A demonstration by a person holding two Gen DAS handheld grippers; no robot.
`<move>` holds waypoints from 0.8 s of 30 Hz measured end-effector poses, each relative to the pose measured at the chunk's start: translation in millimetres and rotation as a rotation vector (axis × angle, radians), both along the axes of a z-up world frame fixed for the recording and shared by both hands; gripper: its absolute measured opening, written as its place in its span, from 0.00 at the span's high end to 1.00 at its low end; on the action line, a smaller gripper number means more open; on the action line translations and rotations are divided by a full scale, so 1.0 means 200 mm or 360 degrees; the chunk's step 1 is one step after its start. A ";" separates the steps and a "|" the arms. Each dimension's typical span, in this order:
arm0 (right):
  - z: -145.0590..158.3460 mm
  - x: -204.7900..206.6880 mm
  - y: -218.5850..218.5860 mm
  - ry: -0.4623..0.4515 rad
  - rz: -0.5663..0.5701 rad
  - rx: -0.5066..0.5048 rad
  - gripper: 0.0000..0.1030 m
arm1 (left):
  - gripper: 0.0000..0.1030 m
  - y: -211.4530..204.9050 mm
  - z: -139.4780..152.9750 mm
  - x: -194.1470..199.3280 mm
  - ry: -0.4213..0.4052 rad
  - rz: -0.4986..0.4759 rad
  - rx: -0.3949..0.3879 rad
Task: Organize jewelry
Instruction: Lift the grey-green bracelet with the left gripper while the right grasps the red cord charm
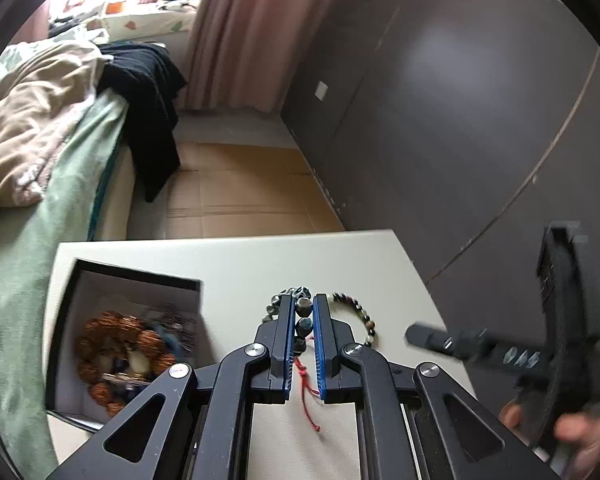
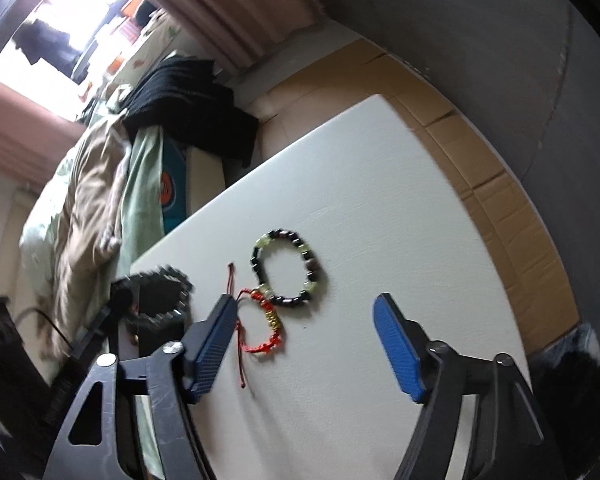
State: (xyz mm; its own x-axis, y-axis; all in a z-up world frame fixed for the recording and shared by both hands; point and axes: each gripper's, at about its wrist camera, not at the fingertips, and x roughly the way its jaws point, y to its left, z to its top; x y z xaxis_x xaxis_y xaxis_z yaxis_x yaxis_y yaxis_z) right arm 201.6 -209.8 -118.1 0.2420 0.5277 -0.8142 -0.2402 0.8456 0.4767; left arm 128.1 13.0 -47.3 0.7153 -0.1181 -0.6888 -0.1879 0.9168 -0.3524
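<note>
Left gripper (image 1: pixel 304 314): pads nearly closed, clamped on a dark bead bracelet (image 1: pixel 302 322) above the white table (image 1: pixel 236 268); its bead string runs along the fingers, red cord trailing back. Right gripper (image 2: pixel 306 346): wide apart, nothing held, above the red cord bracelet (image 2: pixel 266 330).

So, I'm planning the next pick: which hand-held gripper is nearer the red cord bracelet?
Right. The right hand-held gripper hovers open beside the red cord bracelet; the left hand-held gripper is off by the box.

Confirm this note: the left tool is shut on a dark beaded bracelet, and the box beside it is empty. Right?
Not quite. The left tool is shut on the dark beaded bracelet, but the box is not empty: the left wrist view shows brown beads inside.
</note>
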 end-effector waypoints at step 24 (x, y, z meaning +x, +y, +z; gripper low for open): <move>-0.12 -0.18 0.48 -0.0253 0.0449 -0.0645 0.65 | 0.91 0.34 0.12 -0.24 -0.0082 0.0230 -0.0003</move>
